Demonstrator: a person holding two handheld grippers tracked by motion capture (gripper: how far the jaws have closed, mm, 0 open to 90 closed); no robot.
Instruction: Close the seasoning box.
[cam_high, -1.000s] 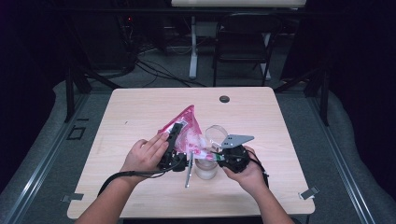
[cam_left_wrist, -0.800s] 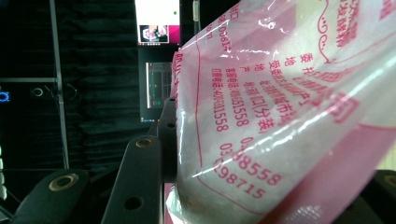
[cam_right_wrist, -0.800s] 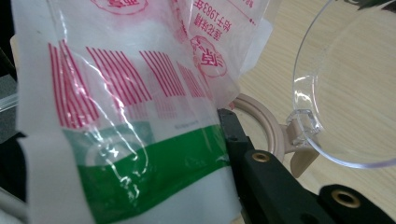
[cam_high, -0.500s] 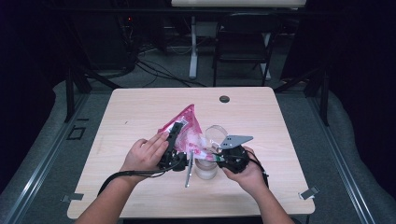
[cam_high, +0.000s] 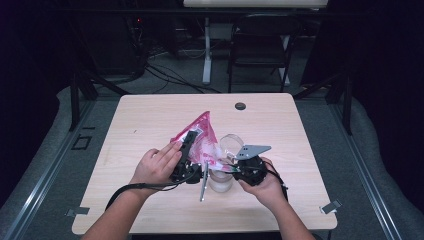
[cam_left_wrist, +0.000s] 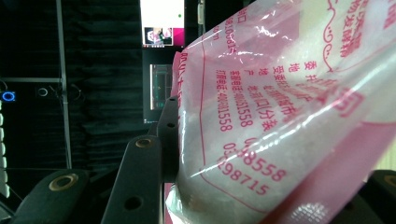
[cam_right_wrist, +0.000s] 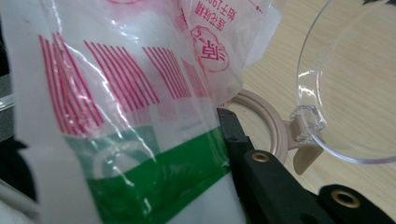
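The pink-printed clear plastic bag of white granules (cam_high: 200, 140), limp, slippery and likely shifting, is clamped by both the left gripper (cam_high: 186, 152) and right gripper (cam_high: 227, 164); grip near its edges.

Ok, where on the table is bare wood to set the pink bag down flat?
The far left part of the table, beyond the pink bag, is bare. So is the right side, between the right tongs and the table's right edge, up to the small black disc. The middle near edge is crowded: both hands, the left tongs, the clear container and its open lid.
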